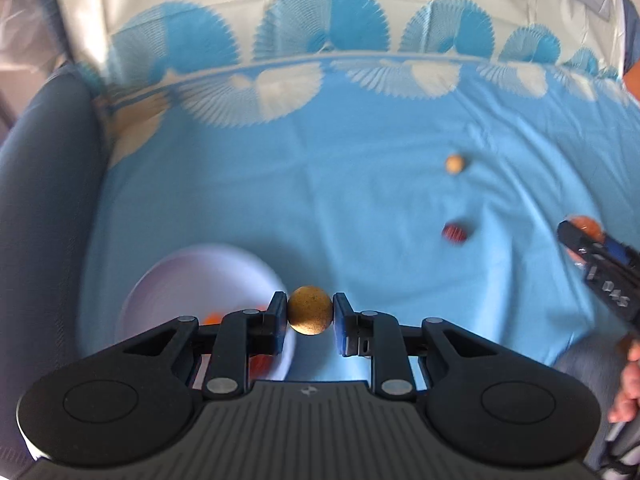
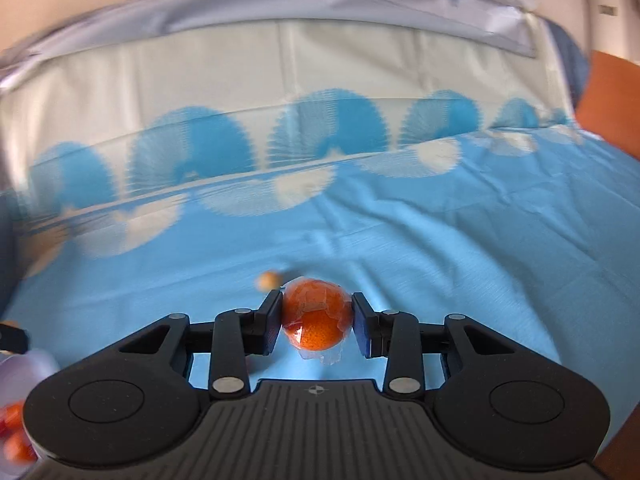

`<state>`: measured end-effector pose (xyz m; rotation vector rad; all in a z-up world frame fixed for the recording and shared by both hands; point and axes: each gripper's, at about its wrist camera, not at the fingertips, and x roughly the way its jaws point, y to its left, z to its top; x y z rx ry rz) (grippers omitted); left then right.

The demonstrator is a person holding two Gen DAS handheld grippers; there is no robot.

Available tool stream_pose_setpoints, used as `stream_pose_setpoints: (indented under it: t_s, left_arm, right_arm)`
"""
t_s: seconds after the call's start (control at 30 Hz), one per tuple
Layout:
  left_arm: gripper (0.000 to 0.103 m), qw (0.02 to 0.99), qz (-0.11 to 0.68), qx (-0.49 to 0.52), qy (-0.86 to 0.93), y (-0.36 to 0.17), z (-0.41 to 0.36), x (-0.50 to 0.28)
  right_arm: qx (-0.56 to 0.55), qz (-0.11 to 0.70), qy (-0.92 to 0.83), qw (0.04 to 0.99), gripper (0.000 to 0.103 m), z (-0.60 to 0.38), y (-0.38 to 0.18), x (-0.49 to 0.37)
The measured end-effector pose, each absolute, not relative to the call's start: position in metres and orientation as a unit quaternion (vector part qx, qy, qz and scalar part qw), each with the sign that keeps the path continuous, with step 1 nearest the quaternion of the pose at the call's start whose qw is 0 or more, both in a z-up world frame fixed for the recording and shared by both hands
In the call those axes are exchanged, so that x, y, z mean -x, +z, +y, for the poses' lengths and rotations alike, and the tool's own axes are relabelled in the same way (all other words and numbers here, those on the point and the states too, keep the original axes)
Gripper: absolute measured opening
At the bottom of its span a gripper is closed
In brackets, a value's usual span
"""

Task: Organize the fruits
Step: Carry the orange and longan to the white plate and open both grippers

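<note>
My left gripper [image 1: 310, 318] is shut on a small round tan fruit [image 1: 310, 314], held above the near right rim of a white bowl [image 1: 192, 276]. Orange fruits [image 1: 212, 317] lie in that bowl, mostly hidden behind my fingers. My right gripper [image 2: 317, 318] is shut on an orange [image 2: 316, 320] wrapped in clear film, lifted over the blue cloth. In the left wrist view the right gripper [image 1: 580, 240] shows at the right edge with its orange [image 1: 588, 225]. A second tan fruit [image 1: 455, 165] and a dark red fruit [image 1: 456, 233] rest on the cloth.
A blue cloth [image 1: 320, 184] with fan patterns covers a cushioned seat with a grey padded arm [image 1: 44, 184] on the left. A person's hand [image 1: 628, 384] is at the right edge. The right wrist view shows the bowl [image 2: 36, 364] at lower left and the loose tan fruit [image 2: 268, 280].
</note>
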<state>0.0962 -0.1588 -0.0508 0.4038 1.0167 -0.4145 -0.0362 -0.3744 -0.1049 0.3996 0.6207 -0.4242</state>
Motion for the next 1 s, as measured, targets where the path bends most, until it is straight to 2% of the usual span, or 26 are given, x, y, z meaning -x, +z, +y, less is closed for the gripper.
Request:
stream_pose_setpoints:
  t_s: [0.27,0.4,0.53,1.0]
  left_arm:
    - [0.026,0.834,0.51,-0.153,-0.147,-0.029,-0.042,-0.005]
    - [0.026,0.844,0.502,-0.135,-0.133,-0.023,-0.011,0.024]
    - [0.026,0.855,0.488,-0.118,-0.133,-0.018,0.007,0.044]
    - [0.026,0.869,0.462,-0.092,-0.149,-0.005,0.02,0.058]
  right_arm:
    - [-0.165,0.343,-0.04,0.924,0.039,-0.262,-0.039,0.107]
    - [-0.116,0.339,0.002,0.933,0.039,-0.214,-0.021,0.122]
    - [-0.069,0.331,0.017,0.941,0.039,-0.19,-0.009,0.133]
    - [-0.032,0.327,0.0,0.944,0.039,-0.173,0.006,0.146]
